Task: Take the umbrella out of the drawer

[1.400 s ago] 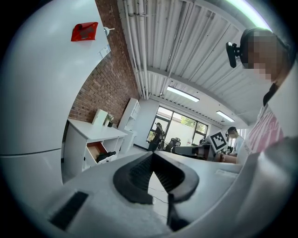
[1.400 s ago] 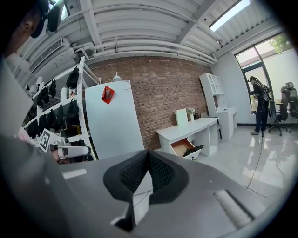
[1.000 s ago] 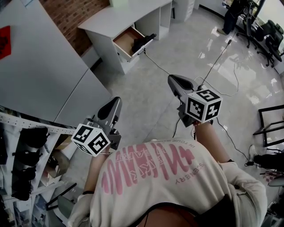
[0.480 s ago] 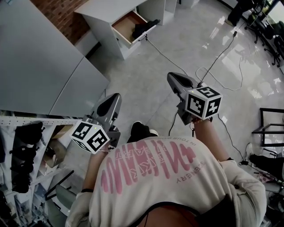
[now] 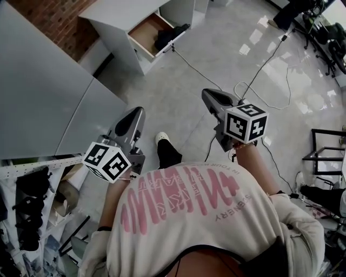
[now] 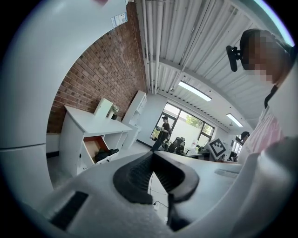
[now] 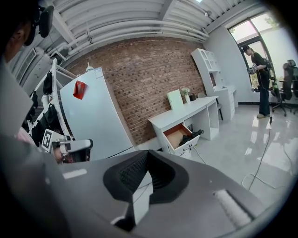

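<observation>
A white desk (image 5: pixel 116 13) stands far ahead at the top of the head view, with its wooden drawer (image 5: pixel 143 35) pulled open. A black folded umbrella (image 5: pixel 168 35) lies in the drawer's right end. My left gripper (image 5: pixel 135 114) and right gripper (image 5: pixel 208 96) are held out over the floor, far short of the desk, both shut with nothing in them. The left gripper view shows the drawer (image 6: pixel 93 146) and umbrella (image 6: pixel 107 153) beyond the closed left gripper (image 6: pixel 152 155). In the right gripper view the drawer (image 7: pixel 177 138) and umbrella (image 7: pixel 192 136) lie past the closed right gripper (image 7: pixel 147 153).
A tall grey cabinet (image 5: pixel 43 92) stands to the left, with a rack of dark items (image 5: pixel 30 216) below it. Cables (image 5: pixel 259 70) trail over the glossy floor to the drawer front. A black frame (image 5: pixel 324 157) is at the right; a person (image 7: pixel 260 79) stands far off by chairs.
The person has stepped forward: a shoe has come into the head view. The desk has slid toward the upper left. Both grippers have sunk a little and stay shut.
</observation>
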`<state>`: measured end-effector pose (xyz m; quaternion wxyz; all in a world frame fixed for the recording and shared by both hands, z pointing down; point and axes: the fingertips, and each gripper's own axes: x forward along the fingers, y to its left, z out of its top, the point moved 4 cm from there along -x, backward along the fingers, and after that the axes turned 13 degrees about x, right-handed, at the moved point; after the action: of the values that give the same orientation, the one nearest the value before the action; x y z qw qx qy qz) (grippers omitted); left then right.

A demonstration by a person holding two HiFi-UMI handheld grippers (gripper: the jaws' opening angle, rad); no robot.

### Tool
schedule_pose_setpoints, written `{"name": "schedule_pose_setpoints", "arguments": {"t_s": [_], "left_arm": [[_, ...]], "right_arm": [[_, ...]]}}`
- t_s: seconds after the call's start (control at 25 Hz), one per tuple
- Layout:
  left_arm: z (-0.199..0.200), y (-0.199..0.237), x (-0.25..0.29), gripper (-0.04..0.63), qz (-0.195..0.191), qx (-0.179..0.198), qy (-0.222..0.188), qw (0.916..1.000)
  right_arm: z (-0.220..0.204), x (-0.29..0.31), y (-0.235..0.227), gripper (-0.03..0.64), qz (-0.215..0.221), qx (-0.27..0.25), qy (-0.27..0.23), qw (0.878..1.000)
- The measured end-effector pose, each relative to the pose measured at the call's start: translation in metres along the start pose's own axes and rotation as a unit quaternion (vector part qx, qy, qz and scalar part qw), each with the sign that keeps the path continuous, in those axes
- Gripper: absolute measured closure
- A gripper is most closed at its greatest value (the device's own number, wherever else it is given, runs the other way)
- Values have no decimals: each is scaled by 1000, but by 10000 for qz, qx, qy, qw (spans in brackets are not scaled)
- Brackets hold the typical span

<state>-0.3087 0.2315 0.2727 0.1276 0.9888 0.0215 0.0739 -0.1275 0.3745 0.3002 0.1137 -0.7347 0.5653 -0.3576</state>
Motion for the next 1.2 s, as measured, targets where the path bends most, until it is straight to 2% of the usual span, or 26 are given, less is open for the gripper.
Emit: {"name": "schedule_pose_setpoints", "arguments": {"t_s": [0.2,0.52,0.68,0.96,1.2], "left_arm": [[38,49,22,592,-56,192,-106,9997],[76,129,44,592,34,150,-252,9996],[91,161,58,592,-72,138,-347,9993],[92,196,82,592,-219,105,-342,9991],[70,213,90,592,-182,-273,-111,9994]], "right_arm": [[40,50,11,607,25,-176,27,9998],[99,114,23,607,-131,-365,-178,9991],[121,134,20,607,-285,-345,-404,9982],[130,170,1,607,-469,-102,-490,9976],[122,200,-9,607,-454,183,-169,9987]]}}
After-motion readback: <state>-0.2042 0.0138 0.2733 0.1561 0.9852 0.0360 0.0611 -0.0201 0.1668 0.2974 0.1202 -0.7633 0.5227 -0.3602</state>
